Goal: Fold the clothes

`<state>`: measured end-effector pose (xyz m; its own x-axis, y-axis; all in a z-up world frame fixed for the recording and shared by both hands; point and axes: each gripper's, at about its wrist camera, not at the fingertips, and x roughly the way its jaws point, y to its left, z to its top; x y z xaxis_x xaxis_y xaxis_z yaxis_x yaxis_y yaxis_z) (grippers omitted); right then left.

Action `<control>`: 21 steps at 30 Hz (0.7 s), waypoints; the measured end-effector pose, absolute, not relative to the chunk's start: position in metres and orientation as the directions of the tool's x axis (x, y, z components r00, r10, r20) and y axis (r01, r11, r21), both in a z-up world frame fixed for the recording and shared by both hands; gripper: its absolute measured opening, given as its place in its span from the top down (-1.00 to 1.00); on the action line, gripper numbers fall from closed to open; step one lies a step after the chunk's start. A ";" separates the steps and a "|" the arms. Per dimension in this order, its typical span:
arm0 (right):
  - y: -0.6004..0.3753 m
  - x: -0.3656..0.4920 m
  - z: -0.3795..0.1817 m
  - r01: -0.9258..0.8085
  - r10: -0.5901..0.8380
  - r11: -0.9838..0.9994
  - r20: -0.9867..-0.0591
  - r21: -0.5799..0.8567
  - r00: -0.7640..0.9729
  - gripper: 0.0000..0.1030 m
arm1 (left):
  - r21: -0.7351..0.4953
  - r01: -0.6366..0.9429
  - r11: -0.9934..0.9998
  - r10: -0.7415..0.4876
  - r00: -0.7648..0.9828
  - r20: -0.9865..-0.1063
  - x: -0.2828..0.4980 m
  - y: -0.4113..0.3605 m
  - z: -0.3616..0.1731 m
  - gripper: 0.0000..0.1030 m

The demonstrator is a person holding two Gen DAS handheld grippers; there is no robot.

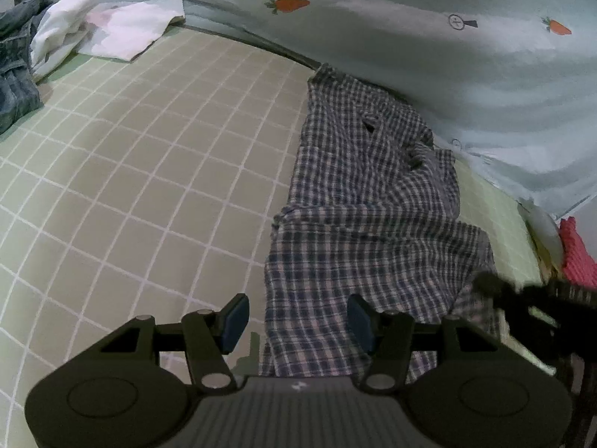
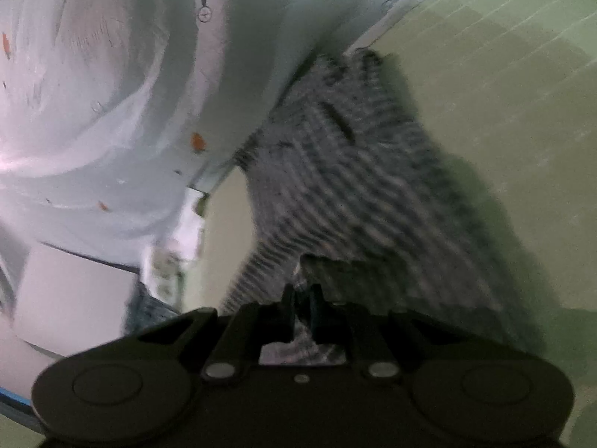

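Left gripper (image 1: 296, 319): jaws spread wide, nothing between the blue pads (image 1: 234, 322). It hangs over the near edge of the checked garment (image 1: 367, 216), the left pad above the bare sheet and the right pad above the cloth.

Right gripper (image 2: 301, 311): jaws drawn close together, pinching a fold of the checked garment (image 2: 347, 186) at its near edge. In the left wrist view this gripper (image 1: 492, 287) appears as a dark, blurred shape at the garment's right-hand corner.

Checked garment: dark blue and white plaid, lying on the green grid-patterned bed sheet (image 1: 149, 171). It is partly folded, with an upper layer lapped over the lower half, and it runs from the grippers away toward the pale quilt (image 1: 410, 37). Its far end touches the quilt's edge.

Beyond: the quilt carries printed orange carrots (image 1: 289, 4). At far left lie a white garment (image 1: 112, 26) and, just beside it, a denim garment (image 1: 15, 63). A red textile (image 1: 576, 257) shows at the right edge.

The right wrist view is motion-blurred; fine detail cannot be read.
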<state>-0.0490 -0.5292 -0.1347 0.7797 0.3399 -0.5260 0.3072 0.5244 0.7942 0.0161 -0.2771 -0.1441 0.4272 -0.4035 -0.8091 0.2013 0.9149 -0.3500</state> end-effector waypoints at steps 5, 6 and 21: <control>-0.522 -0.021 -0.138 0.278 0.390 0.465 -0.476 0.841 0.788 0.69 | -0.348 0.198 0.916 -0.400 0.427 -0.811 0.018 -0.276 -0.145 -0.16; -0.522 -0.019 -0.141 0.276 0.400 0.438 -0.460 0.856 0.792 0.59 | -0.347 0.196 0.917 -0.399 0.428 -0.811 0.018 -0.276 -0.145 -0.17; -0.551 -0.052 -0.128 0.380 0.031 0.820 -0.697 0.428 0.717 -0.31 | -0.435 0.154 0.887 -0.460 0.369 -0.808 0.045 -0.277 -0.165 -0.11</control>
<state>-0.0524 -0.5507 -0.1281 0.7166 0.0315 -0.6967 0.3799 0.8202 0.4278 0.0445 -0.2773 -0.1652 0.3689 -0.4599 -0.8077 0.1536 0.8872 -0.4350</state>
